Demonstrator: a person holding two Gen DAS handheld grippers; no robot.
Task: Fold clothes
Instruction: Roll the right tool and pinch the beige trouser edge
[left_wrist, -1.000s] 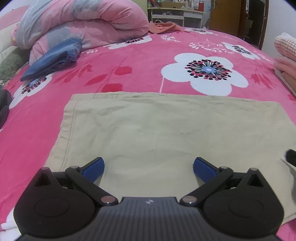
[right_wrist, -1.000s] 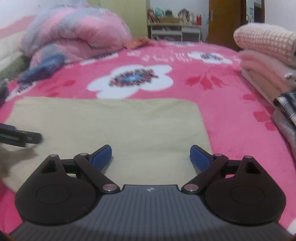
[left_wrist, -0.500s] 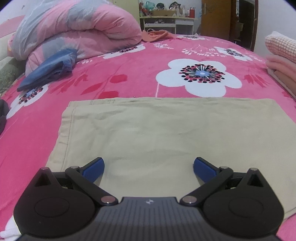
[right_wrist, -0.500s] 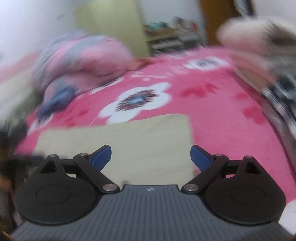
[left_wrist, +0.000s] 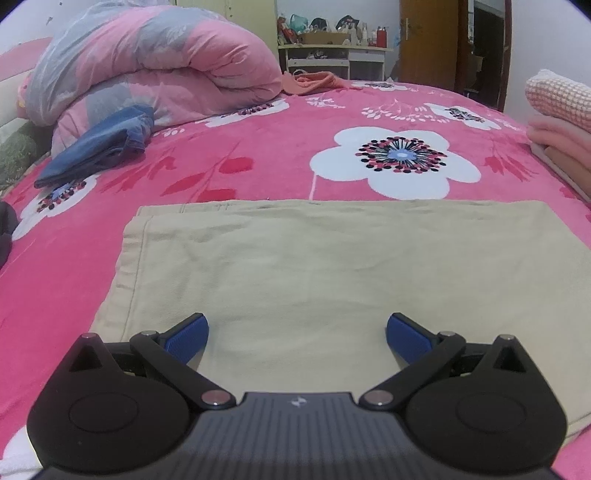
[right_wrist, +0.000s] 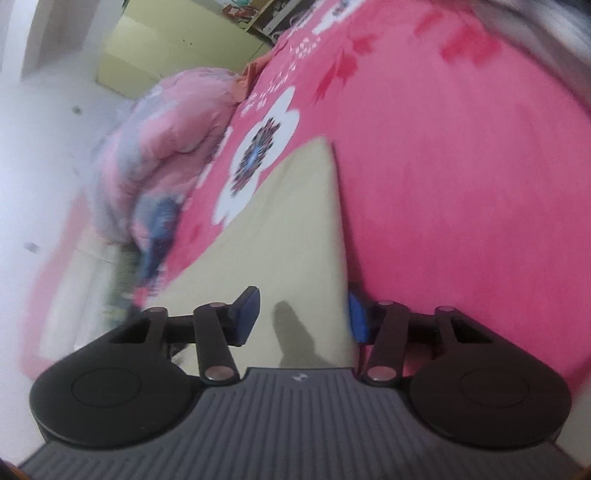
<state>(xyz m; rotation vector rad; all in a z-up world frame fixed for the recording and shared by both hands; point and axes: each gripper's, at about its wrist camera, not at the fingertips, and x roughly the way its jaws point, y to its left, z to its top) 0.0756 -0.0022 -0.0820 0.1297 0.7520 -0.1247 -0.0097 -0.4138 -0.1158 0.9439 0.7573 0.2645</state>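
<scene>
A beige folded garment (left_wrist: 332, 266) lies flat on the pink flowered bedspread (left_wrist: 258, 162). My left gripper (left_wrist: 297, 332) hovers open over its near edge, blue pads wide apart, nothing between them. In the right wrist view, tilted and blurred, the beige garment (right_wrist: 284, 229) runs away from me. My right gripper (right_wrist: 303, 317) is open and straddles the garment's right edge near its corner: one pad (right_wrist: 247, 314) is over the cloth, the other pad (right_wrist: 356, 317) is at the edge beside the bedspread (right_wrist: 443, 184).
A rolled pink and grey duvet (left_wrist: 147, 70) lies at the back left with blue jeans (left_wrist: 99, 147) in front of it. Folded pink clothes (left_wrist: 557, 122) are stacked at the right edge. An orange cloth (left_wrist: 314, 81) and a shelf (left_wrist: 332, 55) stand behind the bed.
My right gripper has swung down, rolled sideways and narrowed around the garment's right edge. The left gripper has stayed open over the near edge, with its view shifting slightly.
</scene>
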